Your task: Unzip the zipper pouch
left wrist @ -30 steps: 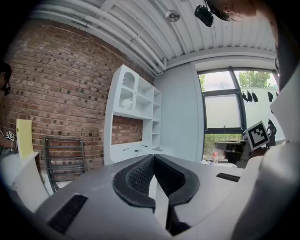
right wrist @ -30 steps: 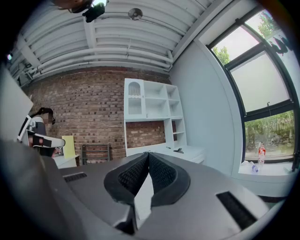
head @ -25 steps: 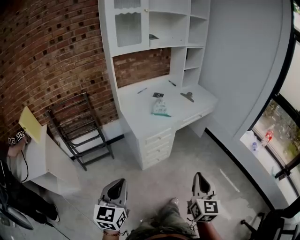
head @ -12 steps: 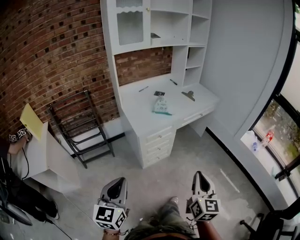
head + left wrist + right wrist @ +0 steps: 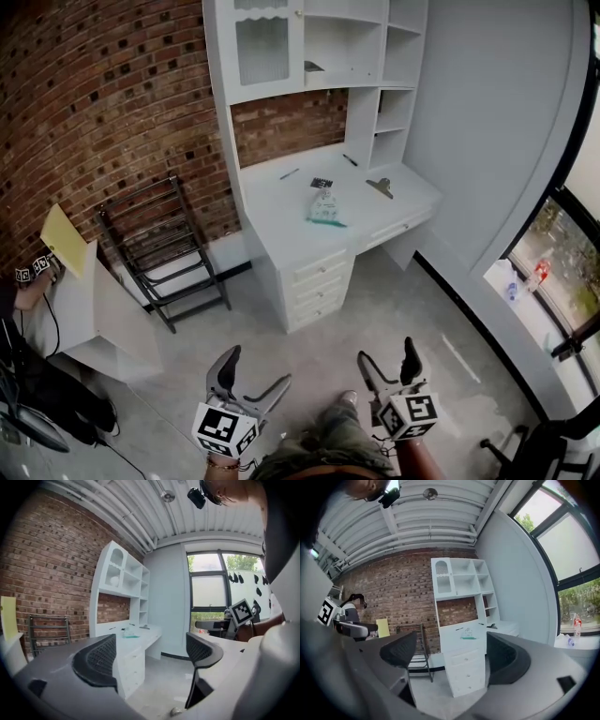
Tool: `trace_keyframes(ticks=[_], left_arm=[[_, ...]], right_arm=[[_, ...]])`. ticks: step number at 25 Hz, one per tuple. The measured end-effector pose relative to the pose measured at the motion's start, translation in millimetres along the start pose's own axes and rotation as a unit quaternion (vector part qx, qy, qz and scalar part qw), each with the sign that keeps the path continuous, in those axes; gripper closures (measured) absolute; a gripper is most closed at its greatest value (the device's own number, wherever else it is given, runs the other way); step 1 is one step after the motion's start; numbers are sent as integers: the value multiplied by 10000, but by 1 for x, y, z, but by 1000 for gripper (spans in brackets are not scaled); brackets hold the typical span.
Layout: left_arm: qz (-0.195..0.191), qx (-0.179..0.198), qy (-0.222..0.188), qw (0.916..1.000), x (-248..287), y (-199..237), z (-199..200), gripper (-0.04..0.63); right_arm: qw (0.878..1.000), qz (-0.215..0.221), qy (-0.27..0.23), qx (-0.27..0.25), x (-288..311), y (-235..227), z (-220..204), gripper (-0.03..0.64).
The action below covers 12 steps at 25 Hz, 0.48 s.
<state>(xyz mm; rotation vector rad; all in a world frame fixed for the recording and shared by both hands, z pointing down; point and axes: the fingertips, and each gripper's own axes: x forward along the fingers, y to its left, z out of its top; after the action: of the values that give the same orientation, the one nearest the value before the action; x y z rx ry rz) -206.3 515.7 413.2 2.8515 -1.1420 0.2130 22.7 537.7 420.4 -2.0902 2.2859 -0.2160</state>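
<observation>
The zipper pouch [image 5: 323, 208], clear with a green lower edge, lies on the white desk [image 5: 281, 220] across the room, far from both grippers. It shows small in the left gripper view [image 5: 130, 633] and the right gripper view [image 5: 468, 633]. My left gripper [image 5: 255, 370] hangs low at the bottom left over the floor; its jaws are opening, with nothing between them [image 5: 150, 653]. At the bottom right, my right gripper [image 5: 386, 356] is likewise opening and empty [image 5: 450, 653]. Both point toward the desk.
A black folding rack [image 5: 159, 248] leans on the brick wall left of the desk. A white cabinet [image 5: 103, 323] with a yellow sheet [image 5: 61, 246] stands far left, beside a person's hand [image 5: 33, 281]. A black clip [image 5: 378, 188] and a dark card [image 5: 321, 183] lie on the desk.
Both grippers have gone from shut to spread jaws. The desk has drifted slightly up and right in the head view.
</observation>
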Motion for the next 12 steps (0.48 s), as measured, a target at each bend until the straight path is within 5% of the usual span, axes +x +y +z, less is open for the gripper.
trace_keyframes(ticks=[5,12], left_arm=[[-537,31,-1,9986,20,-21,0,39],[-472,-85,-185,9987,48,-17,10,21]], right_arm=[[9997,183,53,-176,8,1,-3,53],[9991,288,29,-318,35,-17,4,43]])
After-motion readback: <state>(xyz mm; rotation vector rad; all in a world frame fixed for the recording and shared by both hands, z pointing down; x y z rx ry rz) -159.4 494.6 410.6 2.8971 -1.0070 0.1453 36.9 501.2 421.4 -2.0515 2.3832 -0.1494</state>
